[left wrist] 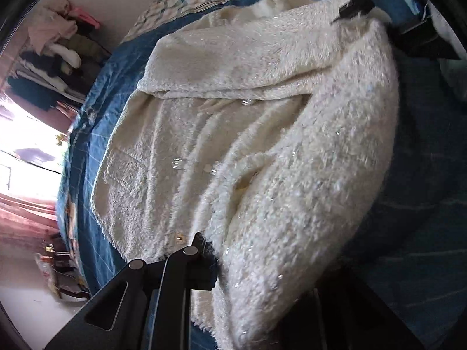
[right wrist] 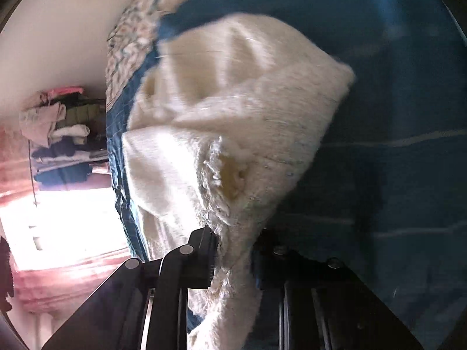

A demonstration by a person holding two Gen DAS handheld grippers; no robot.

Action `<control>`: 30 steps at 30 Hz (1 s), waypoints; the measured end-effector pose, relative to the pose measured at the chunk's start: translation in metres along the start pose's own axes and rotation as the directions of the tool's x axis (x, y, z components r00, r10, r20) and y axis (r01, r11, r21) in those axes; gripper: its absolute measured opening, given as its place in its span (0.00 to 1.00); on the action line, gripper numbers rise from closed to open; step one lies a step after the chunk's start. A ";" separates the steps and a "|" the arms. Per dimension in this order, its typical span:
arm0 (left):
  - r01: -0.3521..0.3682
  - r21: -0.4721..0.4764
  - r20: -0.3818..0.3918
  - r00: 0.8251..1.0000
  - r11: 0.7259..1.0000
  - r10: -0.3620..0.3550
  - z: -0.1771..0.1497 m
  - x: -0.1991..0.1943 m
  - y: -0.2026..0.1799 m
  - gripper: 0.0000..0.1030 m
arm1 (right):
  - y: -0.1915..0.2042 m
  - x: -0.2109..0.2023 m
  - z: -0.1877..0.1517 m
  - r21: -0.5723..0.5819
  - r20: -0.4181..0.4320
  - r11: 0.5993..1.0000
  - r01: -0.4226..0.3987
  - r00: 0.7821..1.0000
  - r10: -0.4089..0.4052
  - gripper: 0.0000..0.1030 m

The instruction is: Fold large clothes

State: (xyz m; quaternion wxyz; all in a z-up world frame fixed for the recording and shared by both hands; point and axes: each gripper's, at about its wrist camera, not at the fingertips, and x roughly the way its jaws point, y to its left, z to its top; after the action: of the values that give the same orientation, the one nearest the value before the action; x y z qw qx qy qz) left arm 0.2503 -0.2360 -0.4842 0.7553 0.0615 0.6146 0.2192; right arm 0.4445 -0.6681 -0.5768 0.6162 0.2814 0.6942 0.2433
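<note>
Folding is under way on the bed (left wrist: 122, 67), where a cream fuzzy coat (left wrist: 204, 134) lies spread on the blue bedspread (right wrist: 394, 87), front up, buttons and a patch pocket showing. The left gripper (left wrist: 217, 258) has its jaws nipped narrow on the fluffy hem edge of the near side panel, and that whole side of the coat is raised off the bedspread in a long ridge. Up at the far end of that ridge the right gripper (left wrist: 354, 14) shows in the left wrist view, pinching the shoulder end of the same side. From the right wrist view, the right gripper (right wrist: 233, 258) has its jaws closed narrow on a thick bunch of pile, cloth squeezed between the pads, the picture smeared with motion. My read: this is the lengthwise fold, one side being carried over the middle. The next move calls for both hands travelling together across the coat, keeping the lifted edge taut and level, then lowering it onto the button line before letting go. The thick pile may slip or bunch if one end leads.
</note>
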 end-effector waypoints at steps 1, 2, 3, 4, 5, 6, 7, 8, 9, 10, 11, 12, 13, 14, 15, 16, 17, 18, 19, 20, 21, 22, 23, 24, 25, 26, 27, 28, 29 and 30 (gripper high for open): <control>0.020 -0.014 -0.002 1.000 1.000 -0.020 0.002 -0.003 0.010 0.15 | 0.017 -0.013 -0.004 -0.017 0.006 1.000 0.021 1.000 -0.020 0.19; 0.044 -0.028 -0.002 0.999 0.999 -0.044 0.006 -0.006 0.022 0.15 | 0.036 -0.024 -0.008 -0.032 0.005 0.999 0.028 1.000 -0.028 0.19; 0.071 -0.050 0.005 0.997 0.996 -0.071 0.010 -0.010 0.037 0.15 | 0.053 -0.027 -0.014 -0.043 0.008 0.998 0.038 0.999 -0.038 0.19; 0.098 -0.076 0.009 0.995 0.992 -0.098 0.014 -0.013 0.053 0.15 | 0.076 -0.033 -0.017 -0.062 0.013 0.996 0.058 0.998 -0.057 0.19; 0.112 -0.085 0.013 0.994 0.990 -0.111 0.017 -0.014 0.065 0.15 | 0.098 -0.033 -0.017 -0.079 0.012 0.994 0.074 0.997 -0.073 0.19; 0.127 -0.099 0.021 0.992 0.987 -0.125 0.022 -0.017 0.081 0.15 | 0.120 -0.038 -0.020 -0.095 0.015 0.992 0.087 0.996 -0.086 0.19; 0.139 -0.114 0.026 0.990 0.984 -0.136 0.025 -0.017 0.093 0.15 | 0.140 -0.034 -0.019 -0.119 0.017 0.988 0.103 0.995 -0.102 0.19; 0.149 -0.129 0.032 0.989 0.980 -0.146 0.030 -0.017 0.109 0.15 | 0.161 -0.024 -0.012 -0.128 0.014 0.986 0.111 0.994 -0.110 0.18; 0.162 -0.146 0.039 0.987 0.976 -0.158 0.036 -0.015 0.127 0.15 | 0.184 -0.014 -0.010 -0.130 0.014 0.984 0.121 0.993 -0.120 0.18; 0.168 -0.162 0.043 0.986 0.972 -0.163 0.041 -0.012 0.141 0.15 | 0.206 -0.003 -0.005 -0.135 0.013 0.982 0.130 0.992 -0.129 0.18; 0.180 -0.187 0.046 0.984 0.966 -0.174 0.047 -0.006 0.161 0.16 | 0.223 0.011 0.000 -0.142 0.012 0.980 0.138 0.990 -0.138 0.18; 0.187 -0.197 0.045 0.982 0.962 -0.182 0.052 0.002 0.176 0.17 | 0.240 0.029 0.006 -0.147 0.010 0.978 0.148 0.989 -0.148 0.18; 0.188 -0.215 0.046 0.982 0.958 -0.182 0.055 0.009 0.188 0.19 | 0.258 0.048 0.011 -0.162 0.001 0.974 0.160 0.987 -0.162 0.18; 0.194 -0.243 0.046 0.981 0.950 -0.188 0.059 0.022 0.205 0.20 | 0.273 0.066 0.015 -0.170 -0.002 0.970 0.173 0.984 -0.176 0.19; 0.207 -0.261 0.042 0.978 0.943 -0.203 0.062 0.034 0.219 0.21 | 0.283 0.086 0.022 -0.178 -0.007 0.966 0.185 0.982 -0.189 0.19; 0.223 -0.291 0.035 0.974 0.930 -0.223 0.064 0.048 0.234 0.21 | 0.300 0.110 0.028 -0.201 -0.019 0.956 0.212 0.975 -0.220 0.18; 0.240 -0.321 0.031 0.970 0.916 -0.243 0.064 0.060 0.247 0.21 | 0.309 0.132 0.033 -0.207 -0.027 0.952 0.226 0.971 -0.236 0.19; 0.262 -0.353 0.025 0.962 0.898 -0.271 0.064 0.074 0.260 0.21 | 0.314 0.155 0.039 -0.217 -0.039 0.946 0.240 0.966 -0.254 0.19; 0.281 -0.397 0.013 0.953 0.874 -0.301 0.061 0.090 0.277 0.21 | 0.319 0.177 0.042 -0.233 -0.058 0.938 0.257 0.959 -0.278 0.19; 0.292 -0.425 0.011 0.948 0.857 -0.317 0.059 0.098 0.290 0.21 | 0.323 0.197 0.045 -0.225 -0.075 0.936 0.272 0.953 -0.295 0.20; 0.299 -0.463 0.019 0.944 0.834 -0.329 0.054 0.107 0.308 0.23 | 0.325 0.212 0.048 -0.224 -0.083 0.933 0.280 0.949 -0.305 0.21; 0.300 -0.493 0.016 0.942 0.817 -0.336 0.048 0.113 0.321 0.39 | 0.328 0.231 0.051 -0.233 -0.105 0.930 0.286 0.943 -0.316 0.26; 0.304 -0.533 0.019 0.937 0.790 -0.348 0.040 0.119 0.336 0.48 | 0.326 0.241 0.053 -0.221 -0.115 0.936 0.273 0.946 -0.303 0.35; 0.306 -0.573 0.033 0.935 0.760 -0.352 0.029 0.124 0.353 0.61 | 0.324 0.247 0.054 -0.198 -0.120 0.947 0.253 0.953 -0.279 0.39; 0.287 -0.607 0.034 0.941 0.741 -0.336 0.016 0.126 0.367 0.61 | 0.323 0.249 0.056 -0.185 -0.119 0.954 0.238 0.958 -0.262 0.45; 0.273 -0.625 0.028 0.944 0.731 -0.328 0.006 0.128 0.375 0.61 | 0.321 0.245 0.056 -0.172 -0.122 0.962 0.210 0.965 -0.232 0.51; 0.274 -0.647 0.030 0.942 0.712 -0.335 -0.006 0.130 0.384 0.61 | 0.319 0.243 0.055 -0.164 -0.129 0.969 0.184 0.970 -0.206 0.54; 0.273 -0.671 0.033 0.940 0.689 -0.339 -0.017 0.133 0.392 0.61 | 0.314 0.235 0.055 -0.149 -0.141 0.979 0.141 0.977 -0.162 0.57; 0.264 -0.708 0.036 0.940 0.655 -0.340 -0.031 0.136 0.399 0.60 | 0.308 0.222 0.052 -0.139 -0.138 0.984 0.115 0.981 -0.134 0.60; 0.273 -0.728 0.044 0.934 0.629 -0.354 -0.038 0.138 0.401 0.60 | 0.304 0.214 0.051 -0.143 -0.129 0.984 0.108 0.984 -0.126 0.62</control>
State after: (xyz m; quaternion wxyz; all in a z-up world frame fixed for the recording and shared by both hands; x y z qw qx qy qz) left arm 0.1321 0.1728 -0.4722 0.7113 -0.3602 0.5169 0.3116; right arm 0.5054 -0.3015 -0.5286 0.5980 0.1803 0.7322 0.2718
